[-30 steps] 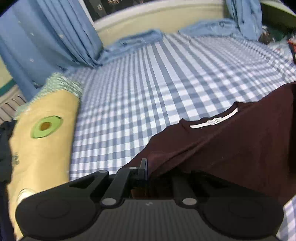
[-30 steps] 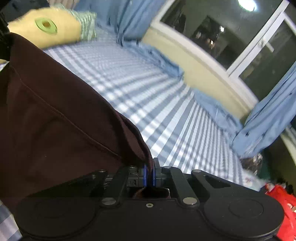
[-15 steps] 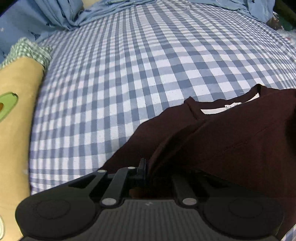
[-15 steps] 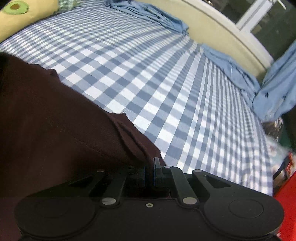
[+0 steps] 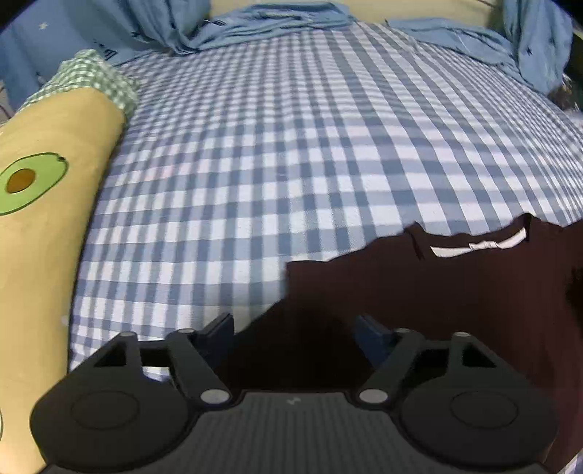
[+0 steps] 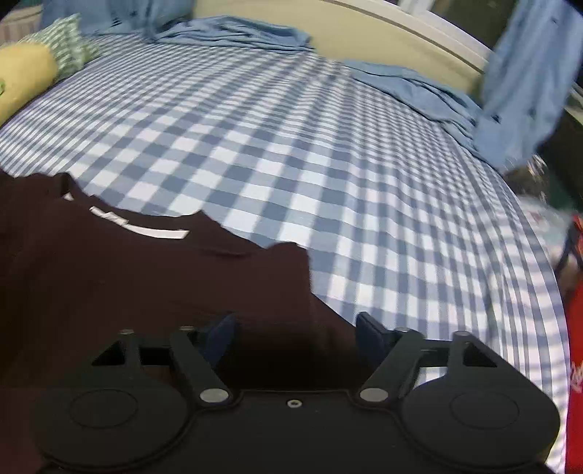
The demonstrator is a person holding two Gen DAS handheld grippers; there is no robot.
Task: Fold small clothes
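While both claws are opening over it, a dark maroon T-shirt (image 5: 455, 291) is lying on the blue-and-white checked bed sheet (image 5: 291, 164).

Item: the T-shirt is resting collar-up on the bed, its white neck label (image 6: 145, 229) showing; left claw (image 5: 295, 324) and right claw (image 6: 297, 328) are each spreading wide with shirt cloth lying between the jaws but no pad pressing on it, so both are releasing rather than grasping. Surroundings: a yellow avocado-print pillow (image 5: 40, 204) is sitting at the sheet's left edge, and light blue curtains (image 5: 284, 22) are bunching along the far side. Risk, as judged: the shoulder corners are looking rumpled, so any fold begun now is likely carrying creases through; cloth snagging on a lifting finger would be dragging the shirt askew.
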